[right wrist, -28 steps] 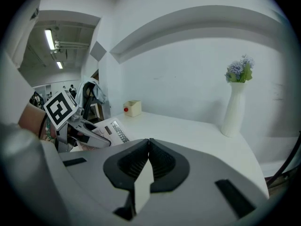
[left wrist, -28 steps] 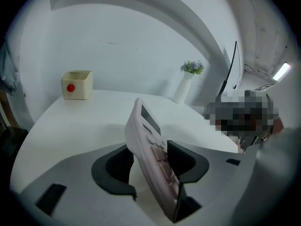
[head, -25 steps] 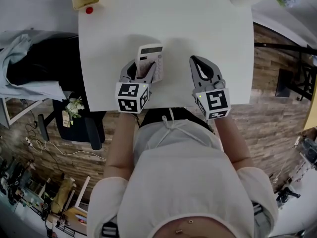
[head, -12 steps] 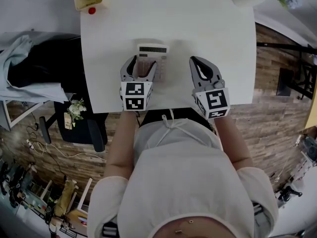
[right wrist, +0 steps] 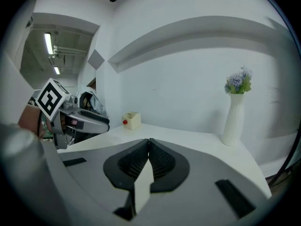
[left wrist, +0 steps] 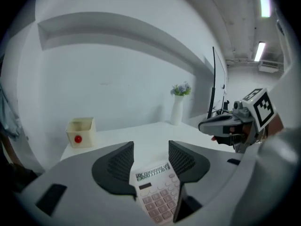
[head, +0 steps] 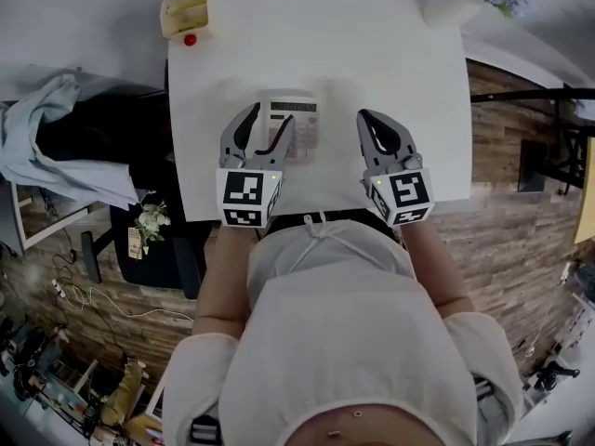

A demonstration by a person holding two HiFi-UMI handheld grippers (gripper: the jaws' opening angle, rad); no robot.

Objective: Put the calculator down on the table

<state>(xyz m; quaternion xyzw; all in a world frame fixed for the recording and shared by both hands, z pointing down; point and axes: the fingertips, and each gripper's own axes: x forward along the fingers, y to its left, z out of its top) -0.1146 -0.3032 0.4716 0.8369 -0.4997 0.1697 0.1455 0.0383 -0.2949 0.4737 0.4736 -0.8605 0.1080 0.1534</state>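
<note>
The pale calculator lies flat on the white table, display end away from me. My left gripper hovers over its near end. In the left gripper view the calculator shows through the gap below the left gripper. The jaws stand apart and are closing; the pads do not touch it. My right gripper hangs to the right of the calculator, shut and empty. Its pads meet in the right gripper view.
A small yellow box with a red ball beside it stands at the table's far left corner. A white vase of flowers stands at the far right corner. A chair with clothes stands left of the table.
A second ago the left gripper held the calculator tilted between its jaws. The calculator then came to lie flat on the table, and the left gripper has lifted off it with jaws apart.
</note>
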